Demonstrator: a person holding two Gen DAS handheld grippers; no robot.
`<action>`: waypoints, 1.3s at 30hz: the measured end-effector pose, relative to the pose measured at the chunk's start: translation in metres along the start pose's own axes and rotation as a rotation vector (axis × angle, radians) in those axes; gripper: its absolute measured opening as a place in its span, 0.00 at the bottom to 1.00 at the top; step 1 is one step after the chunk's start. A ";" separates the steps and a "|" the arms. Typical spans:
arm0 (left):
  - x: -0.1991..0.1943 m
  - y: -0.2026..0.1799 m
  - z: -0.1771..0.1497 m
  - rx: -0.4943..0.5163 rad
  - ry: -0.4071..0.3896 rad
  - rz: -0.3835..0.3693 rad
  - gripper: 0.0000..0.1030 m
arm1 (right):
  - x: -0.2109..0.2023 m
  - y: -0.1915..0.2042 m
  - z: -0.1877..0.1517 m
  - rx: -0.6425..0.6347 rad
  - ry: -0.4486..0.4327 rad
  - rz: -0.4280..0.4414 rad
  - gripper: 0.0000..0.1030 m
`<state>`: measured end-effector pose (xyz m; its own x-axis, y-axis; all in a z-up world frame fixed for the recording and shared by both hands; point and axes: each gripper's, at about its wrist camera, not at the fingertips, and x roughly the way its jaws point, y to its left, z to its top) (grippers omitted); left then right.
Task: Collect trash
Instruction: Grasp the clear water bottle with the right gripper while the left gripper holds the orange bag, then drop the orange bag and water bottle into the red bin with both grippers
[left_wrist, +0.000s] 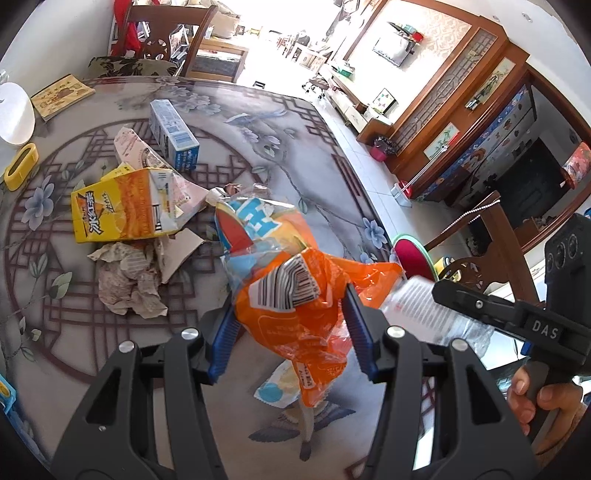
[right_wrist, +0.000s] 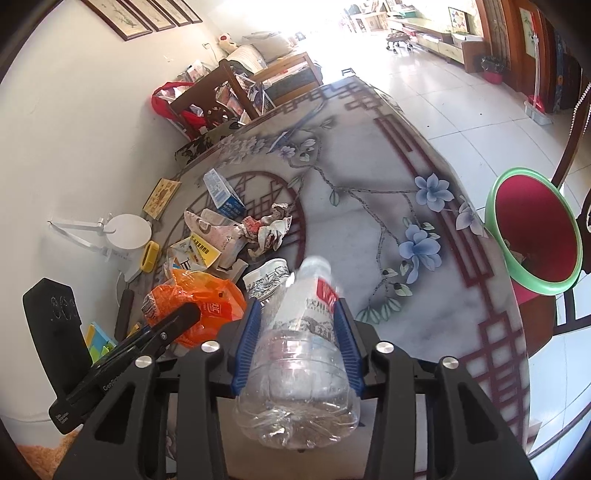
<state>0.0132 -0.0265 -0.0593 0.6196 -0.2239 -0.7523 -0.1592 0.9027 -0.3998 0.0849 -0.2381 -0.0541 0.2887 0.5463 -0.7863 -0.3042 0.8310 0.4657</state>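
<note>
We are mid-carry, with both claws loaded. Our left claw (left_wrist: 291, 328) is clamped on an orange snack wrapper (left_wrist: 295, 306), the blue pads biting into its crumpled middle while the loose ends hang above and below. Our right claw (right_wrist: 297, 339) grips a clear plastic bottle (right_wrist: 299, 354) across its body, neck pointing away from us and the dented base towards the camera. Both things are lifted clear of the worktop (right_wrist: 369, 229), held just beside each other near its front edge.

The bin (right_wrist: 535, 236) — red inside with a green rim — stands off the right edge of the worktop, well apart from the litter pile and to the right of both claws. We judge that the step in hand is taking these two pieces over to it.

The next move calls for swinging right until each claw is above the bin's mouth, then opening. The wrapper is light and may cling to a pad, so a wide opening would help; the bottle should drop cleanly.

More remains on the far left of the worktop: a yellow drink carton (left_wrist: 122, 206), a blue and white box (left_wrist: 173, 134), crumpled paper (left_wrist: 125, 284) and a paper cup (right_wrist: 267, 277) — so we are not near done.
</note>
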 end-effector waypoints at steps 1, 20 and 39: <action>0.002 -0.003 0.000 -0.003 0.001 0.004 0.51 | 0.001 -0.003 0.001 -0.002 0.007 0.007 0.17; 0.008 -0.009 -0.001 -0.092 -0.029 0.075 0.51 | 0.054 -0.010 -0.076 -0.372 0.456 -0.040 0.67; 0.006 -0.027 -0.001 -0.122 -0.058 0.129 0.52 | 0.071 0.006 -0.110 -0.602 0.524 -0.008 0.47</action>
<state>0.0210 -0.0525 -0.0538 0.6309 -0.0839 -0.7713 -0.3303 0.8705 -0.3649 0.0038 -0.2058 -0.1519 -0.1255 0.2960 -0.9469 -0.7854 0.5535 0.2771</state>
